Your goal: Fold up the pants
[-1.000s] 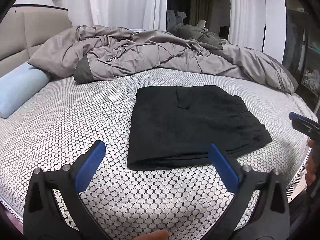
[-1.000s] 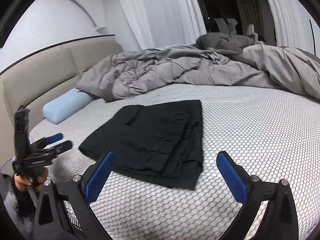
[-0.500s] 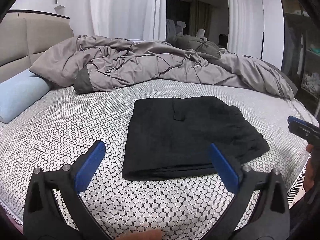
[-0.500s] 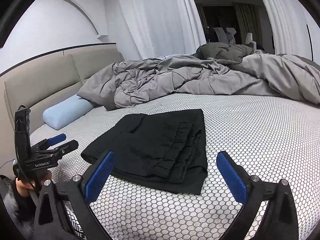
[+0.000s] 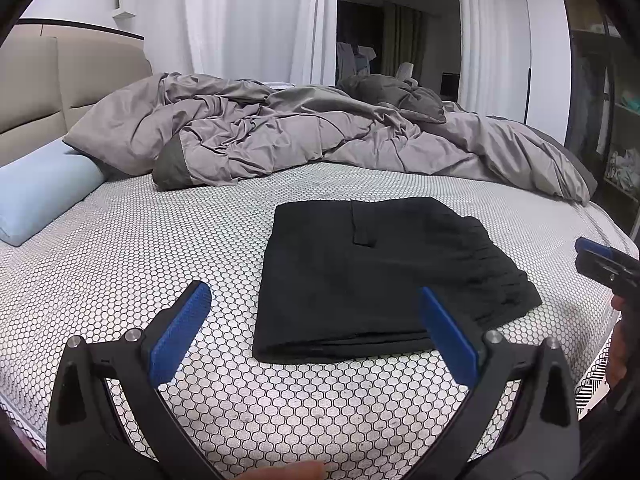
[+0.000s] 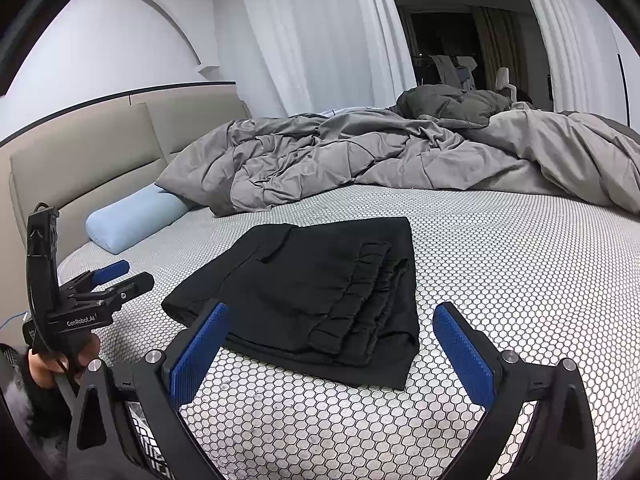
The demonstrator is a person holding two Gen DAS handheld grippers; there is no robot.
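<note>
Black pants [image 5: 368,272] lie folded in a flat rectangular stack on the honeycomb-patterned bed sheet [image 5: 120,280]; they also show in the right wrist view [image 6: 320,292], waistband side toward the camera. My left gripper [image 5: 316,328] is open and empty, held back from the near edge of the pants. My right gripper [image 6: 330,344] is open and empty, near the bed's corner, short of the pants. The left gripper also shows in the right wrist view [image 6: 116,276], at the left.
A rumpled grey duvet [image 5: 320,140] fills the far side of the bed. A light blue bolster pillow [image 5: 40,192] lies by the beige headboard [image 6: 80,160]. White curtains and a dark doorway are behind. Shelves stand at the right.
Both grippers have drawn back and lowered slightly from the pants. The pants lie still.
</note>
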